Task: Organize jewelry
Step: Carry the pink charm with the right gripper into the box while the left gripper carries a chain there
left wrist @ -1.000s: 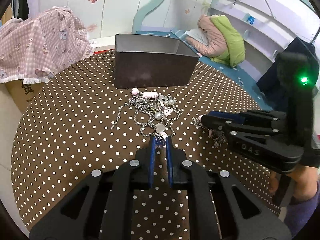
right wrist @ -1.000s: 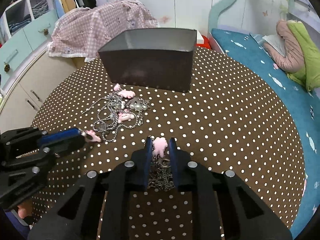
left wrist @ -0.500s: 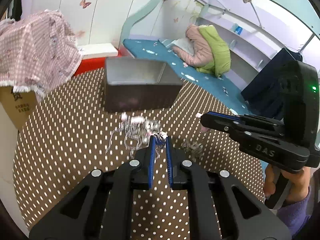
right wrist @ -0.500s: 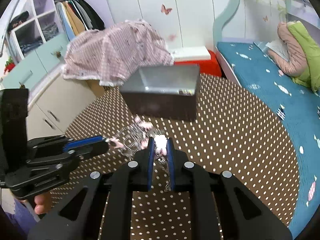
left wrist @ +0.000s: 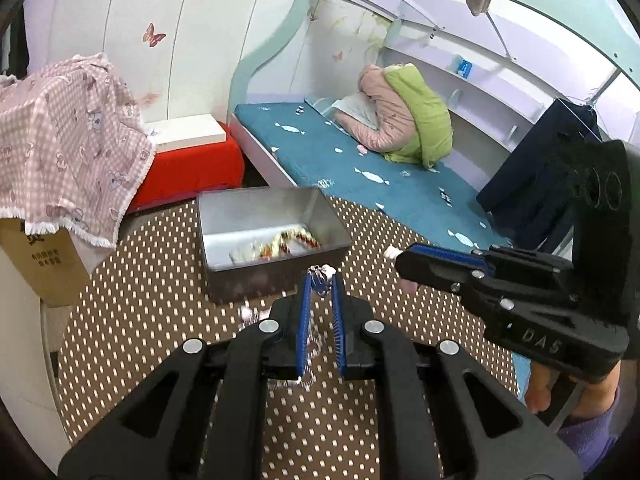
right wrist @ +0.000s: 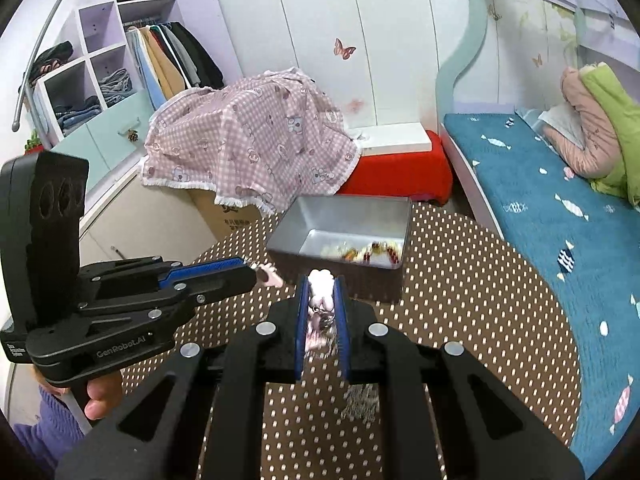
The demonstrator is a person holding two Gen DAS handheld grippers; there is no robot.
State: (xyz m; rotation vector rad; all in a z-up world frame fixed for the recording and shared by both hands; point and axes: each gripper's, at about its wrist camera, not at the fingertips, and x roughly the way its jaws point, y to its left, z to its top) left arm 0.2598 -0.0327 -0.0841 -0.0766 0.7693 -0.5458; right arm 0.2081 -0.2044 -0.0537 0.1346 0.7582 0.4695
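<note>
Jewelry [left wrist: 280, 245] of red and pale beads lies inside tin [left wrist: 224, 268].

Light: bright, even, soft indoor; shadows faint.
Blur: dangling chains [left wrist: 312, 344] smeared, perhaps motion.
Edges: fisheye bending, dark corner vignette.

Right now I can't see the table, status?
Left gripper shut on chain. Right gripper shut on pink charm. Tin ahead, open.
</note>
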